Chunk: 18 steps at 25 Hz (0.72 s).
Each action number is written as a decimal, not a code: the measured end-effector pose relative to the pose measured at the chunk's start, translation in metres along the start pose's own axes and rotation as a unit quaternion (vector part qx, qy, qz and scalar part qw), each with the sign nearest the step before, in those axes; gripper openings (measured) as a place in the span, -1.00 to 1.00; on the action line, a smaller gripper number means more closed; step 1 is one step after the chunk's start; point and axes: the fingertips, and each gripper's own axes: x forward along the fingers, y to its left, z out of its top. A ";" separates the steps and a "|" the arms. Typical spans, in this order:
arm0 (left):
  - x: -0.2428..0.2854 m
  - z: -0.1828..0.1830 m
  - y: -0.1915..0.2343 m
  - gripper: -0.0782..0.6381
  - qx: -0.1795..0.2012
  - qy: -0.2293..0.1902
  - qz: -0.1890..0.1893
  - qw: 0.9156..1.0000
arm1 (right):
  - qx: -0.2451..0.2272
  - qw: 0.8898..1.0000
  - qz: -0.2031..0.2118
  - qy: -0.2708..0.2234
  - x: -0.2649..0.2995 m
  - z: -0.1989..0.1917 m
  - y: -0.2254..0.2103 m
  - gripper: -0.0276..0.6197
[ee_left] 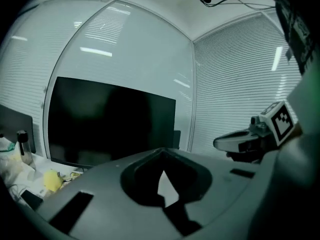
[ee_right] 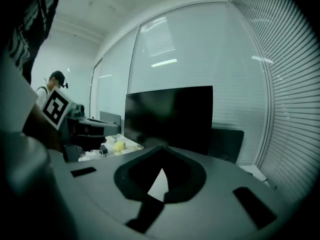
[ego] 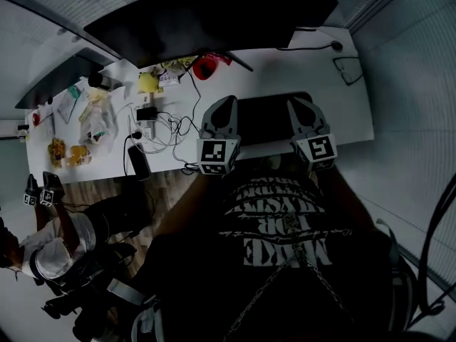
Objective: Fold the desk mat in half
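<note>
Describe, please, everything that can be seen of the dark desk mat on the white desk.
The desk mat is a dark, flat rectangle; the dim picture hides its material. It lies on the white desk, near the front edge, before the monitor. In the head view the left gripper and right gripper overlap its sides; nothing shows between their shut jaws.

Desk mat (ego: 265, 120) black; desk (ego: 299, 66) white; monitor (ego: 199, 20) black; round object (ego: 147, 82) yellow; shirt (ego: 285, 226) black, white lettering.

Two tongs: left tongs (ego: 225, 102), right tongs (ego: 296, 104). One desk mat (ego: 265, 120). Two monitors: large monitor (ego: 199, 20), side monitor (ego: 64, 78). One desk (ego: 345, 102).
</note>
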 end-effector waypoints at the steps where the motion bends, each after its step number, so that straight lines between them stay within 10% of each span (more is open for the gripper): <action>1: 0.000 -0.002 -0.006 -0.76 0.003 -0.002 -0.005 1.000 | -0.001 1.000 0.003 -0.009 -0.002 0.007 0.004 -0.91; 18: -0.006 0.020 0.010 -0.76 0.009 -0.009 -0.010 1.000 | -0.007 0.999 -0.026 -0.025 -0.006 0.026 0.000 -0.91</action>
